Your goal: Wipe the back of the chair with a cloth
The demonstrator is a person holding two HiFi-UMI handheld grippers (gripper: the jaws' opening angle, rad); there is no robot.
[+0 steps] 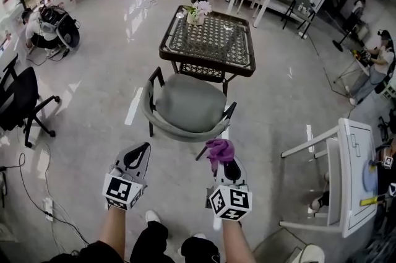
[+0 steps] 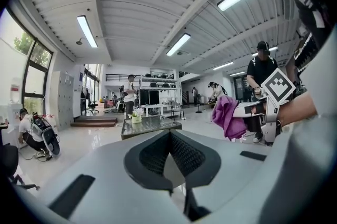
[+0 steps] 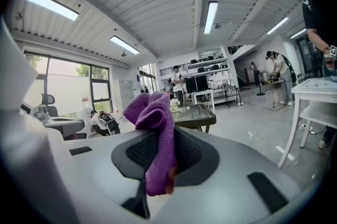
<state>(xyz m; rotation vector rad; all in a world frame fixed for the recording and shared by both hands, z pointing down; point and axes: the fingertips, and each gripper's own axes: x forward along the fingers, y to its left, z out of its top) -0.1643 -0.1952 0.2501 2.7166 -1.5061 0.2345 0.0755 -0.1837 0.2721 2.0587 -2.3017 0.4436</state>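
- Gripping the purple cloth (image 1: 220, 148), the right claw (image 1: 222, 161) hangs just short of the chair's back (image 1: 184, 133), whose curved rail runs crosswise ahead.
- The left claw (image 1: 138, 154), closed on nothing, hangs equally near.

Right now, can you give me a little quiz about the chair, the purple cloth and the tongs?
1. Which tongs grip the purple cloth?
2. True or false: the left tongs hold something too.
3. What stands on the table beyond the chair?
A) flowers
B) a laptop
C) a football

Key:
1. The right tongs, which are shut on it.
2. False, there is nothing between them.
3. A
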